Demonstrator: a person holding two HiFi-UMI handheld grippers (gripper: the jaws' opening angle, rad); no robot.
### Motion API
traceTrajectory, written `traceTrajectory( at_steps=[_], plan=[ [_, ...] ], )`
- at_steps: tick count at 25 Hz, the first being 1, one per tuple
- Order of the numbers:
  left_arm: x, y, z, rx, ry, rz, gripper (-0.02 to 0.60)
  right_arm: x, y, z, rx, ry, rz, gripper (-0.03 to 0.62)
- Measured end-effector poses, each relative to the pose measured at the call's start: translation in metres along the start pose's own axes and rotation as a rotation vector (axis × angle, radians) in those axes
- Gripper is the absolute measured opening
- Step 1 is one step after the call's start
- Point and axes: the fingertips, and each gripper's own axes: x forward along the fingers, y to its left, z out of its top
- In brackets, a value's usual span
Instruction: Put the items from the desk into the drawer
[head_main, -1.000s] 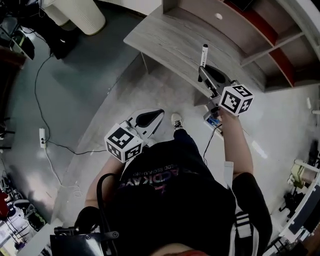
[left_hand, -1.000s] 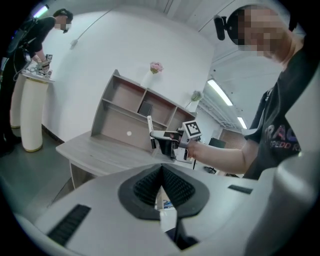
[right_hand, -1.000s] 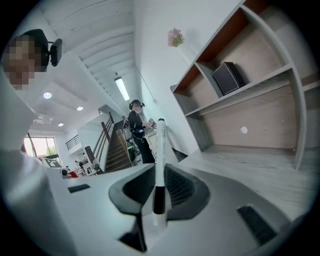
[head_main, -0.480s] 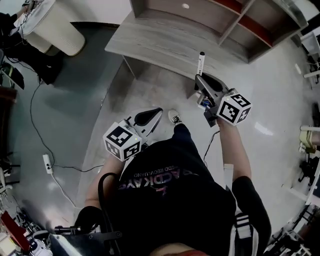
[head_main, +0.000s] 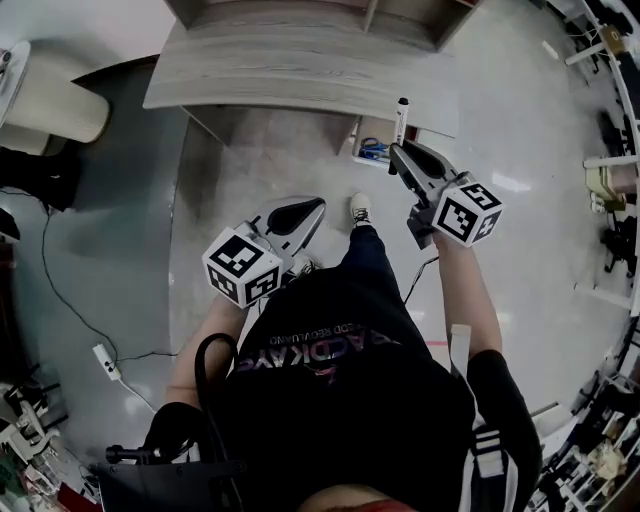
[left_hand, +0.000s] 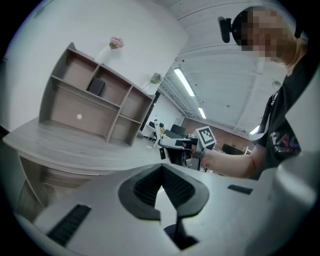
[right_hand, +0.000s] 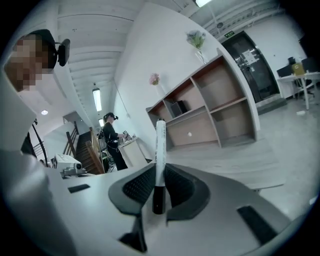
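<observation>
1. I had the right gripper (head_main: 399, 149) clamped on a white marker (right_hand: 160, 150). Its pads pressed the barrel from both sides.
2. The marker's long axis ran along the jaws. One dark end sat down between the pads, and the other end stuck out past the tips towards the desk (head_main: 300, 70).
3. The open drawer (head_main: 368, 128) hung under the desk's front edge, near its right end, with something blue already inside. From the head view it lay just beside the marker's far end, slightly to the left. I judged the next move to be a short carry over its rim.
4. The right gripper was much the nearer to the drawer. The left gripper (head_main: 316, 206) hung further out from the desk's front, its jaws closed together on nothing.
5. A shelf unit (left_hand: 95, 105) stood at the back of the desk, well clear of the drawer.
6. My shoe (head_main: 360, 210) rested on the floor in front of the desk, between the two grippers. I saw nothing standing between the marker and the drawer opening.
</observation>
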Motion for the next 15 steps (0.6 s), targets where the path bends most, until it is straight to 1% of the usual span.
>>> traceTrajectory(
  at_steps=[3, 8, 12, 15],
  plan=[
    [0.018, -0.01, 0.0, 0.007, 0.013, -0.028, 0.011, -0.018, -0.014, -0.002, -0.003, 0.004, -0.035, 0.074],
    [0.056, -0.018, 0.002, 0.006, 0.028, -0.033, 0.011, -0.035, -0.045, -0.007, -0.045, 0.047, -0.065, 0.075],
    [0.075, -0.032, -0.002, -0.015, 0.043, -0.031, 0.011, -0.045, -0.056, -0.024, -0.091, 0.111, -0.057, 0.074],
    [0.095, -0.037, -0.004, -0.017, 0.07, -0.016, 0.011, -0.046, -0.076, -0.037, -0.102, 0.164, -0.047, 0.074]
  ],
)
